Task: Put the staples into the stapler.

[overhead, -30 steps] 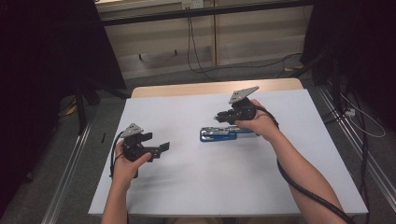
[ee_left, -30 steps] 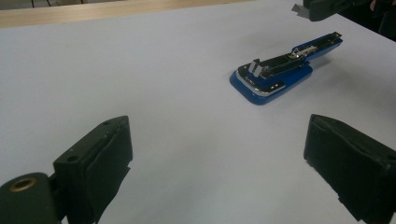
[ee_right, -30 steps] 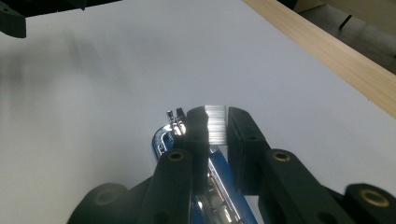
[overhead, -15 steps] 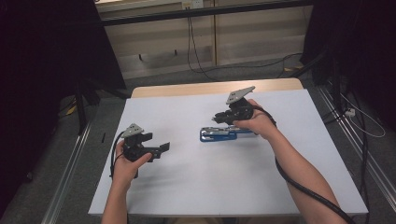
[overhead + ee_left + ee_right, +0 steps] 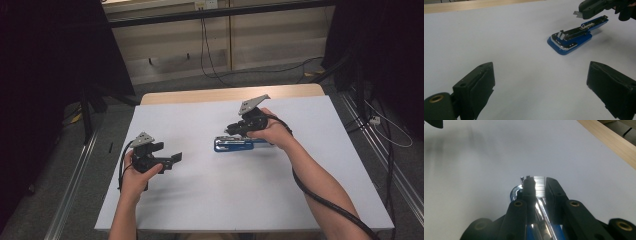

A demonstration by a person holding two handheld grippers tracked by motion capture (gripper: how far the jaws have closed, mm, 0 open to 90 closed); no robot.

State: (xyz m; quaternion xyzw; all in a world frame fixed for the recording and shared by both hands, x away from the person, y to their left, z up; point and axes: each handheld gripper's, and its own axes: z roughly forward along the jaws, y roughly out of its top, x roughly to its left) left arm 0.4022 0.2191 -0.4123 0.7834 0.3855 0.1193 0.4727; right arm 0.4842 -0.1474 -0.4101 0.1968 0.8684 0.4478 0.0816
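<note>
Staples [image 5: 539,186], a thin silvery strip, sit pinched between your nearly closed right gripper [image 5: 537,185] at frame center, above the open blue stapler [image 5: 235,145]. Light, brittle, slippery: grip its flat sides gently. Your left gripper [image 5: 540,85] stands wide and empty, lower left in the high view.

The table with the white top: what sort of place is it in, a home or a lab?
Probably a lab or workshop. The white table stands by metal rails and loose floor cables, and a person holds the right gripper over a blue stapler.
</note>
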